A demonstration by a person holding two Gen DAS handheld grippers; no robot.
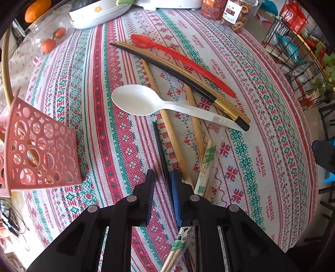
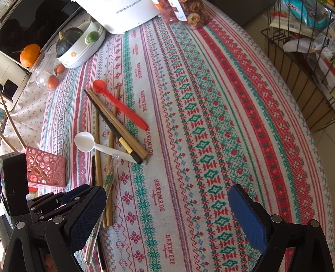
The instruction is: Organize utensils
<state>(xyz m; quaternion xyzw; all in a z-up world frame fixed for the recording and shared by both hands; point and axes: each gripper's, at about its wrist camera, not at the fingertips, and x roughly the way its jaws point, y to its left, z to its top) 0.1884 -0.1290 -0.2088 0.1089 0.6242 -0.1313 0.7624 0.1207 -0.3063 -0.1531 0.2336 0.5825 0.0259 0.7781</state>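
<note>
Utensils lie in a loose pile on the patterned tablecloth: a white spoon, a red spoon, a gold-banded black chopstick, wooden chopsticks and wrapped disposable chopsticks. A pink perforated holder lies tipped on its side at the left. My left gripper points down at the near end of a plain black chopstick. This chopstick lies against the right blue pad, and cloth shows between it and the left pad. My right gripper hangs wide open over bare cloth, right of the pile.
A white dish holding a dark squash, a glass jar of small orange fruit and snack jars stand at the table's far side. A black wire rack stands off the table's right edge.
</note>
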